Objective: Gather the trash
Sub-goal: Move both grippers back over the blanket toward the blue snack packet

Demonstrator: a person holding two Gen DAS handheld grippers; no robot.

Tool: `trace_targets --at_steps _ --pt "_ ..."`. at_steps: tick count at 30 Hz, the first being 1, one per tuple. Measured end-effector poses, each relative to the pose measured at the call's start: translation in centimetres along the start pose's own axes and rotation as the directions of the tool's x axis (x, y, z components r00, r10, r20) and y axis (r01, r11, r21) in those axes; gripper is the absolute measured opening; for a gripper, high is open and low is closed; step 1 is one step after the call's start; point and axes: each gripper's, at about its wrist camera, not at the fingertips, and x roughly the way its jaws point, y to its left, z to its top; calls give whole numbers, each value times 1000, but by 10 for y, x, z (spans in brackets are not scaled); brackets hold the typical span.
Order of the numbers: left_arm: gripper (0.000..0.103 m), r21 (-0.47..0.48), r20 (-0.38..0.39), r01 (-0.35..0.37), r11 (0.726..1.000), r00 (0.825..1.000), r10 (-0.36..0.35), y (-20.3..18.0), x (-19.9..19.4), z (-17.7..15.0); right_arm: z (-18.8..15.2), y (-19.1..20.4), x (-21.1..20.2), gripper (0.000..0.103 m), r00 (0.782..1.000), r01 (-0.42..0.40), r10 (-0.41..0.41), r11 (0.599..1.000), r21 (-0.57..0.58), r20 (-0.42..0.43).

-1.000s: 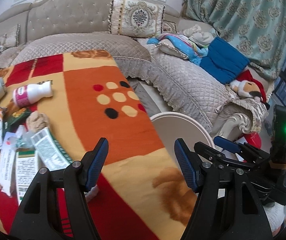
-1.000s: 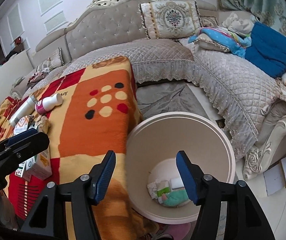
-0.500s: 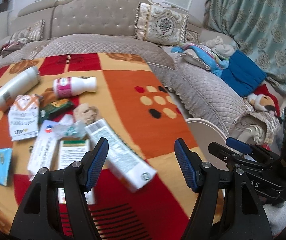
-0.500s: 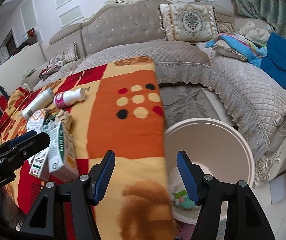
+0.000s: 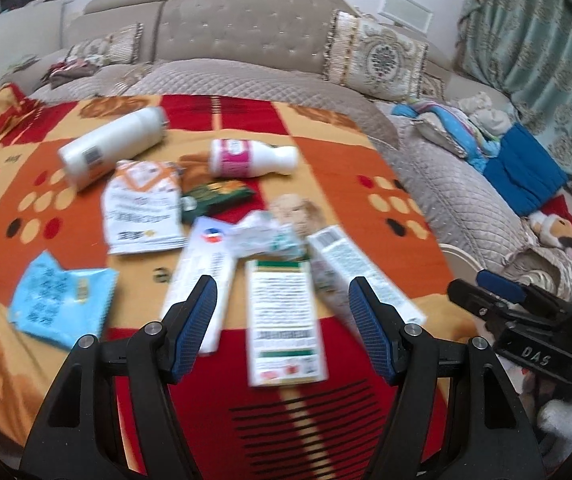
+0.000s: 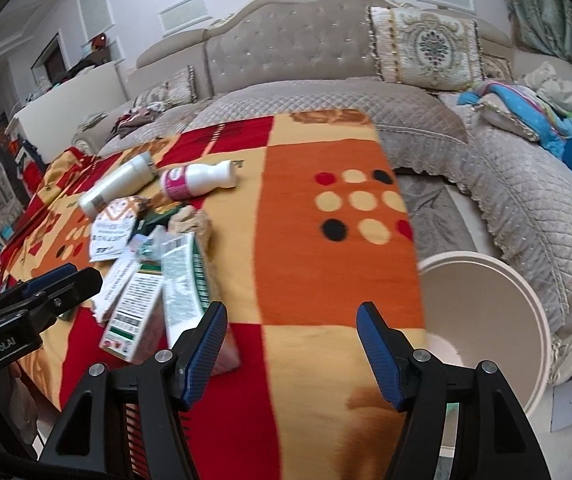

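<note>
Trash lies in a heap on the patterned cloth: a white bottle, a pink-labelled bottle, a white pouch, a blue packet, a green-and-white carton, another carton and crumpled wrappers. My left gripper is open and empty, just above the near carton. My right gripper is open and empty over the cloth, right of the heap. The cream trash bin stands right of the table.
A quilted beige sofa runs behind and along the right, with cushions, folded blue fabric and a plush toy. The right gripper's body shows at the right of the left wrist view.
Both views have swung left from the bin toward the heap. The left gripper now hovers over the cartons. The bin has slid to the right edge. Both grippers stayed open.
</note>
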Motion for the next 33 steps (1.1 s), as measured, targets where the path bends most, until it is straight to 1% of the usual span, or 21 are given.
trace_targets --at_steps 3,8,10,12,15,21,24,27,30,33 --pt "67 -27 -5 -23 999 1000 23 24 -6 -5 3 13 4 65 1000 -16 16 1000 -23 -4" --pt "67 -72 -27 -95 993 995 93 70 -19 -20 6 29 8 66 999 -44 44 998 -53 -14" --pt "67 -83 -38 -112 990 993 109 82 -20 -22 7 35 10 66 999 -54 53 997 -60 -13" --pt "67 -92 -43 -124 988 992 121 90 -17 -22 9 40 14 67 998 -60 59 996 -63 -17" --pt "67 -117 -60 -124 985 991 117 97 -6 -23 11 47 19 67 996 -82 80 995 -63 -29" --pt "67 -111 -97 -183 977 980 173 107 14 -32 9 61 18 67 996 -88 85 991 -99 -40" --pt "67 -118 -106 -219 969 973 207 121 16 -35 10 62 18 67 995 -93 89 991 -93 -41" --pt "67 -155 -119 -246 957 966 229 147 10 -40 10 64 20 68 994 -99 95 990 -97 -46" --pt "67 -201 -123 -258 945 964 237 173 -1 -43 10 71 22 68 992 -116 110 987 -108 -56" --pt "67 -231 -128 -271 935 961 247 190 -11 -44 9 80 25 68 989 -137 129 983 -125 -67"
